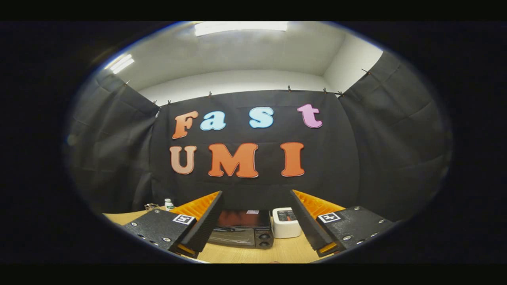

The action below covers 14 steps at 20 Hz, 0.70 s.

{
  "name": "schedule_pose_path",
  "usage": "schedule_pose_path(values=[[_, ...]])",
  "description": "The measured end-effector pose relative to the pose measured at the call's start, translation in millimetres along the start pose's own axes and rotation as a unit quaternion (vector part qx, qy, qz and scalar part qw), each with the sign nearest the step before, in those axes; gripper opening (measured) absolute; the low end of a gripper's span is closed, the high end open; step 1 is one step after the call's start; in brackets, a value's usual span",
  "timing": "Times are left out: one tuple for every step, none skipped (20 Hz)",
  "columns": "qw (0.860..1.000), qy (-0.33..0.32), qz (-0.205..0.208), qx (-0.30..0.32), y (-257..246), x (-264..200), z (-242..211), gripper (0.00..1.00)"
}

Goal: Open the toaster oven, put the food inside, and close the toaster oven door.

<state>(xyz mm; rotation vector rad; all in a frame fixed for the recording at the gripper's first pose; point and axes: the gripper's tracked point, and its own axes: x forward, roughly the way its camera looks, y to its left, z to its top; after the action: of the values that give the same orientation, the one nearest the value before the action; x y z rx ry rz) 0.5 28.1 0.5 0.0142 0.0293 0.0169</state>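
Gripper: I hold the gripper [253, 221] above the table, its two fingers [206, 221] spread wide apart with nothing between the pads; they sit low in the frame, left and right of centre.
Toaster oven: I see the toaster oven [241, 229] at the lower centre of the frame, standing on the wooden table [285, 251], beyond the fingertips and framed in the gap between them, a little nearer the left finger.
Door: it looks closed to me; the dark glass front [231, 236] faces the gripper, with two knobs [264, 239] stacked at its right end.
Long axis: the oven's long side runs across the frame, left to right, square to the line along which the fingers point.
White appliance: a small white box-like appliance [285, 223] stands just beside the oven on its right, apparently touching or nearly so.
Other items: a small bottle with a green cap [169, 204] stands at the lower left, far back on the table, well apart from the oven.
Food: I cannot pick out the food here.
Step in hand: I judge the task at its start, door not yet opened.
Coming move: I reckon I need to go forward and down, straight ahead, toward the top edge of the door, where I would expect the handle; the handle itself is too small to make out.
Risk: drifting right could knock the white appliance.
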Motion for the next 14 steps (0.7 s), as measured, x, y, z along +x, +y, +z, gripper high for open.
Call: schedule_pose_path(values=[[1.000, 0.001, 0.004, 0.002, 4, 0, 0, 0.97], [1.000, 0.003, 0.006, 0.004, 6, -1, -1, 0.97], [1.000, 0.006, 0.009, 0.006, 8, 2, -4, 0.97], [1.000, 0.012, 0.010, 0.005, 11, 3, -10, 0.97], [1.000, 0.019, 0.008, 0.003, 12, 5, -16, 0.97], [1.000, 0.021, 0.008, 0.001, 15, 6, -18, 0.97], [1.000, 0.021, 0.008, 0.000, 16, 9, -20, 0.97], [1.000, 0.022, 0.011, 0.001, 19, 12, -23, 0.97], [1.000, 0.024, 0.015, 0.004, 23, 16, -27, 0.97], [0.999, 0.026, 0.020, 0.007, 27, 18, -31, 0.97], [0.999, 0.027, 0.025, 0.013, 33, 22, -33, 0.97], [0.999, 0.029, 0.031, 0.018, 38, 27, -38, 0.97], [0.999, 0.031, 0.036, 0.023, 44, 32, -43, 0.97], [0.998, 0.041, 0.038, 0.030, 48, 38, -52, 0.97]])
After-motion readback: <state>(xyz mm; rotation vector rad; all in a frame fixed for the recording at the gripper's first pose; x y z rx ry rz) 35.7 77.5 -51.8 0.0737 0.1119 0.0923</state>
